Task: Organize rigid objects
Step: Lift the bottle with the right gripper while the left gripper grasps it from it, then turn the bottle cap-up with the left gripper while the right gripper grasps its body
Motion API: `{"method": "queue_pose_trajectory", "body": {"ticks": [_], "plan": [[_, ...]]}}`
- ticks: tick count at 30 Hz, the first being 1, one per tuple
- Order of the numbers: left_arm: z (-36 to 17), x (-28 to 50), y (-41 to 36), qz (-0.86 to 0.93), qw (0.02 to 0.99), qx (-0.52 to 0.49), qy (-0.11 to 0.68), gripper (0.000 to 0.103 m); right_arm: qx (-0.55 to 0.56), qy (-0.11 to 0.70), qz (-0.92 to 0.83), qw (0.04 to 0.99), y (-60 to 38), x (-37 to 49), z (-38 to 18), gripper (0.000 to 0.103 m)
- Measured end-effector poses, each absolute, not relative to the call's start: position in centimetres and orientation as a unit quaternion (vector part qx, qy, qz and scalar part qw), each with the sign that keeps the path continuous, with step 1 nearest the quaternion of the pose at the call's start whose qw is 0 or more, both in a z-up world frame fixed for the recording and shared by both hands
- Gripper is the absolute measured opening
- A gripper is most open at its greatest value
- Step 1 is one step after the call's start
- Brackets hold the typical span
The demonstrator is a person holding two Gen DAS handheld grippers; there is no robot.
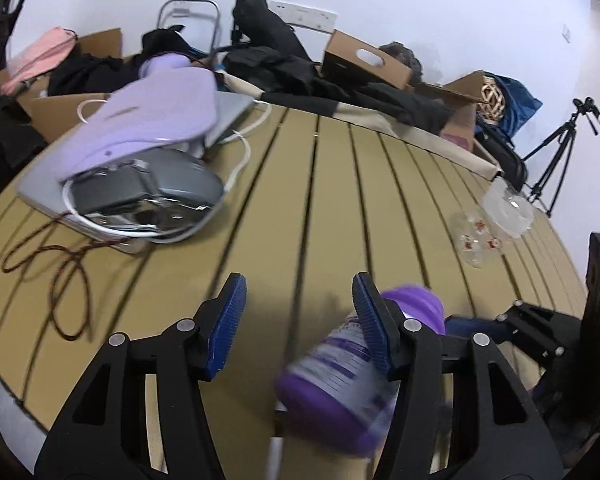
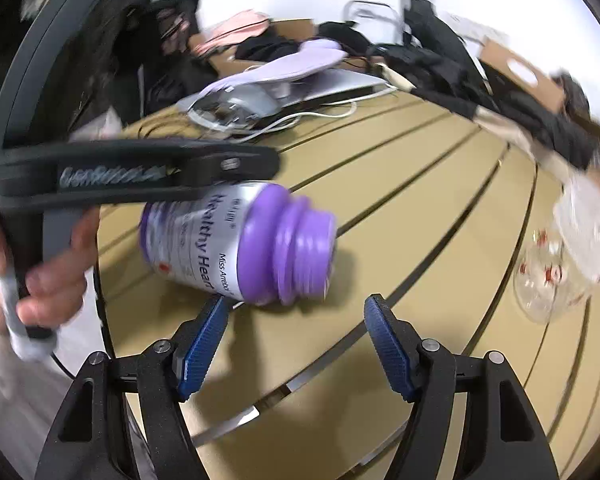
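A purple supplement bottle (image 2: 236,244) with a silver label lies on its side on the slatted tan table (image 2: 420,208), neck pointing right and uncapped. In the left wrist view the bottle (image 1: 340,368) sits low, partly behind the right finger. My left gripper (image 1: 298,312) is open, jaws wide apart; in the right wrist view its black body (image 2: 140,172) hovers over the bottle, held by a hand. My right gripper (image 2: 296,320) is open and empty just in front of the bottle.
Clear plastic lids and cups with red marks (image 1: 488,224) lie at the table's right; they also show in the right wrist view (image 2: 560,264). A grey device with lilac cover and white cables (image 1: 140,160) sits back left. Cardboard boxes (image 1: 364,60) and dark clothes line the far edge.
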State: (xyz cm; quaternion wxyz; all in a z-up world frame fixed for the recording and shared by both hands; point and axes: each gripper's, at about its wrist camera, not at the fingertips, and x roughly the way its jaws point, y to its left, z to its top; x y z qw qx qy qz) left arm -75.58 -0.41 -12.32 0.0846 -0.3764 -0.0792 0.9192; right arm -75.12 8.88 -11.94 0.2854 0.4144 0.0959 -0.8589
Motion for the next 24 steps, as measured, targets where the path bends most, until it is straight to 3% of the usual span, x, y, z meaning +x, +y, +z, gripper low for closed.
{"method": "queue_pose_trajectory", "body": {"ticks": [2, 3, 4, 9, 14, 19, 24], "plan": [[-11.8, -75.3, -0.9, 0.920, 0.087, -0.374, -0.078, 0.061, 0.414, 0.079, -0.867, 0.266, 9.4, -75.7, -11.8, 0.076], [-11.6, -75.2, -1.1, 0.920, 0.096, -0.371, -0.084, 0.077, 0.414, 0.070, -0.869, 0.262, 9.8, -75.7, -11.8, 0.076], [-11.4, -75.0, -1.2, 0.917, 0.118, -0.368, -0.099, 0.083, 0.413, 0.058, -0.871, 0.259, 10.1, -75.7, -11.7, 0.076], [-12.4, -75.3, 1.8, 0.903, 0.157, -0.399, -0.044, 0.089, 0.404, 0.015, -0.884, 0.234, 12.3, -76.1, -11.0, 0.076], [-14.0, -76.6, 2.7, 0.891, 0.142, -0.430, -0.033, 0.063, 0.407, 0.003, -0.885, 0.227, 14.1, -76.4, -11.0, 0.076], [-13.6, -76.5, 2.4, 0.904, 0.120, -0.407, -0.048, 0.062, 0.404, -0.033, -0.888, 0.216, 15.8, -76.9, -10.7, 0.076], [-10.7, -74.8, 2.3, 0.934, 0.154, -0.316, -0.057, 0.062, 0.359, -0.120, -0.885, 0.270, 17.0, -76.7, -8.4, 0.076]]}}
